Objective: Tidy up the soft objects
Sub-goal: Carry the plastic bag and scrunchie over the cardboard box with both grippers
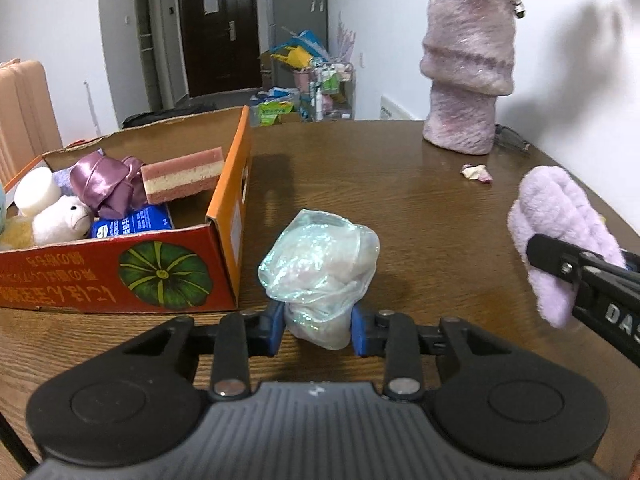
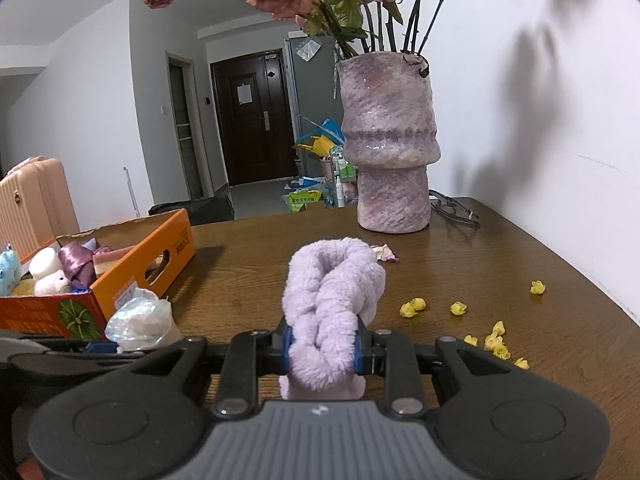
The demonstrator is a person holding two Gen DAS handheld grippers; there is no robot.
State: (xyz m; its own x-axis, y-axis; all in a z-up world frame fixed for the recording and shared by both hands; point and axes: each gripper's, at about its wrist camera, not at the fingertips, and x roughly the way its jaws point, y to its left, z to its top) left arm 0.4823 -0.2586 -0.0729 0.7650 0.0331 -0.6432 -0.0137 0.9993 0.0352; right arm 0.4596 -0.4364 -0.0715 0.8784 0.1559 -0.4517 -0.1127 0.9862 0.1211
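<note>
My left gripper (image 1: 318, 328) is shut on a soft bundle wrapped in iridescent clear film (image 1: 320, 264), just above the wooden table (image 1: 400, 208) beside the box's near right corner. My right gripper (image 2: 324, 350) is shut on a fluffy lilac plush piece (image 2: 334, 280), held to the right of the bundle. An orange cardboard box (image 1: 226, 200) with a pumpkin print stands at the left. It holds a pink-and-cream striped sponge (image 1: 184, 174), a purple satin cloth (image 1: 106, 184), a white plush toy (image 1: 60, 220) and a blue pack (image 1: 132, 220).
A tall fuzzy purple vase (image 2: 390, 152) with dried roses stands at the far right of the table, near the white wall. Yellow petals (image 2: 496, 340) lie scattered at the right. A pink petal (image 1: 476, 172) lies before the vase. A peach suitcase (image 1: 24, 112) stands behind the box.
</note>
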